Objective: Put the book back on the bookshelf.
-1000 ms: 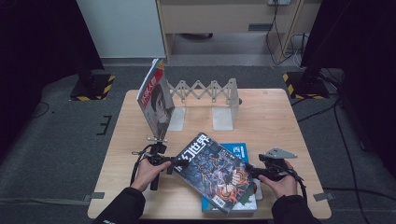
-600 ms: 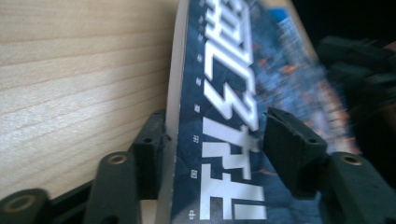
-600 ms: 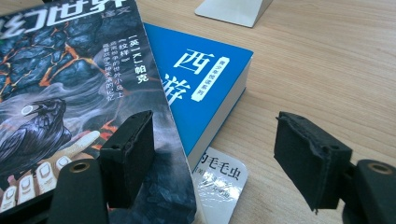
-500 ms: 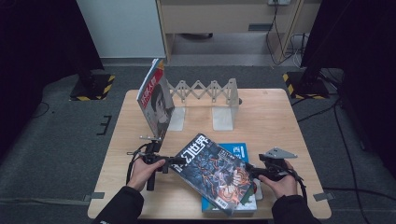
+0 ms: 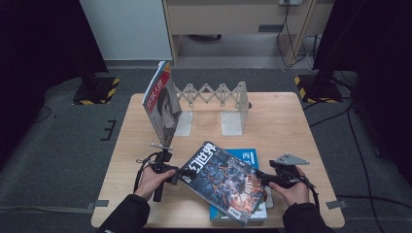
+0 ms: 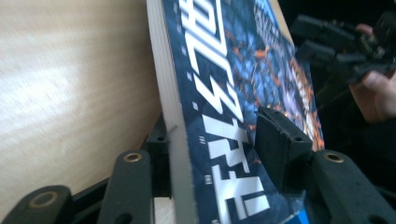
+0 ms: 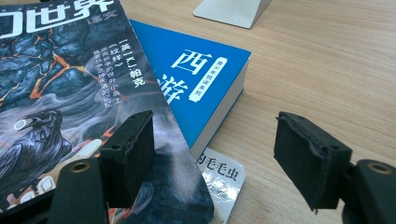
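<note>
A dark magazine (image 5: pixel 223 182) with a lava-and-raven cover lies tilted over a blue book (image 5: pixel 248 156) at the table's front. My left gripper (image 5: pixel 177 174) is shut on the magazine's left edge. In the left gripper view the jaws (image 6: pixel 217 137) clamp the magazine (image 6: pixel 224 93), one pad on the cover and one under the pages. My right gripper (image 5: pixel 266 179) stands open at the magazine's right edge. In the right gripper view its left pad hovers over the magazine's (image 7: pixel 70 93) corner, and the gripper (image 7: pixel 217 149) holds nothing. The blue book (image 7: pixel 196 79) lies just beyond it.
A second magazine (image 5: pixel 161 104) stands leaning against an expandable white book rack (image 5: pixel 214 94) at the back of the wooden table (image 5: pixel 291 126). A small glossy booklet (image 7: pixel 219 177) pokes out from under the blue book. Bare wood lies to the right.
My left gripper has turned toward the dark magazine and closed on its left edge, and that edge has risen a little. The right gripper has barely moved.
</note>
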Tool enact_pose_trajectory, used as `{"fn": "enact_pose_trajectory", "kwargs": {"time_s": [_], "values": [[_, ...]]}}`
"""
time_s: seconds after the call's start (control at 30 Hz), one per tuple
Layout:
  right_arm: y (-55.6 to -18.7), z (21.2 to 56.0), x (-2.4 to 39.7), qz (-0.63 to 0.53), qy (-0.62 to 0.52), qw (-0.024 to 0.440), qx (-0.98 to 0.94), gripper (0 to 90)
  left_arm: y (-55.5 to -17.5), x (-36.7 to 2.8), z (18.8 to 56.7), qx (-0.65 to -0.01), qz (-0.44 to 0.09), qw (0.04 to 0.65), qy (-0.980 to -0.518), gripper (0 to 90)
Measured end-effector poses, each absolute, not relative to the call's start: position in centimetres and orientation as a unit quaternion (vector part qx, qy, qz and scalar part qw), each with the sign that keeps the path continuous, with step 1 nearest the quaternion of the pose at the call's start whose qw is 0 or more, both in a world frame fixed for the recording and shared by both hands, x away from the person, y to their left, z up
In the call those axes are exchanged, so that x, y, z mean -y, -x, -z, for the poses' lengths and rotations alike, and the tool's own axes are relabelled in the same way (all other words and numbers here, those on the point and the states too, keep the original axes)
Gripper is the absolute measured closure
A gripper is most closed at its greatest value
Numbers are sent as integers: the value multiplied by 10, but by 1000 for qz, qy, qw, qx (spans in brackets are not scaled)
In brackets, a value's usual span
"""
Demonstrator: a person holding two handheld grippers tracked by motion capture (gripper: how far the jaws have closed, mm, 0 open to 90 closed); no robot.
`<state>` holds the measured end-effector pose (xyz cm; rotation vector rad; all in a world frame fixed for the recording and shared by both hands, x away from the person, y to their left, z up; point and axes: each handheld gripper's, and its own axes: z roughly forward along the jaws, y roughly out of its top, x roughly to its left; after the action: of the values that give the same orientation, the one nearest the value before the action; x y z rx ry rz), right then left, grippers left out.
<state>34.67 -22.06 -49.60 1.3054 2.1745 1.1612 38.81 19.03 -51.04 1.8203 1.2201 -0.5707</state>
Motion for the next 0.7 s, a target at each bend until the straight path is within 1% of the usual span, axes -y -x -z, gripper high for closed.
{"fn": "enact_pose_trajectory", "kwargs": {"time_s": [0.03,0.07,0.1,0.13,0.17,0.3,0.47,0.7], "values": [[-347,496,220,-410,-460,175,-768,291,-387,-187,512,-482,232,420,-733,497],[-347,496,221,-410,-457,178,-769,291,-386,-185,512,-483,225,418,-736,469],[-347,496,220,-410,-458,178,-768,291,-387,-186,511,-482,225,421,-735,467],[-347,496,220,-411,-458,178,-768,291,-387,-187,509,-482,227,428,-730,495],[-347,496,221,-410,-460,176,-767,291,-387,-188,506,-484,227,437,-724,548],[-347,496,221,-411,-460,177,-767,291,-386,-187,499,-482,217,443,-724,580],[-347,496,222,-410,-459,177,-769,291,-385,-188,487,-488,226,460,-707,685],[-347,495,223,-414,-458,170,-768,300,-382,-186,473,-490,222,474,-697,749]]}}
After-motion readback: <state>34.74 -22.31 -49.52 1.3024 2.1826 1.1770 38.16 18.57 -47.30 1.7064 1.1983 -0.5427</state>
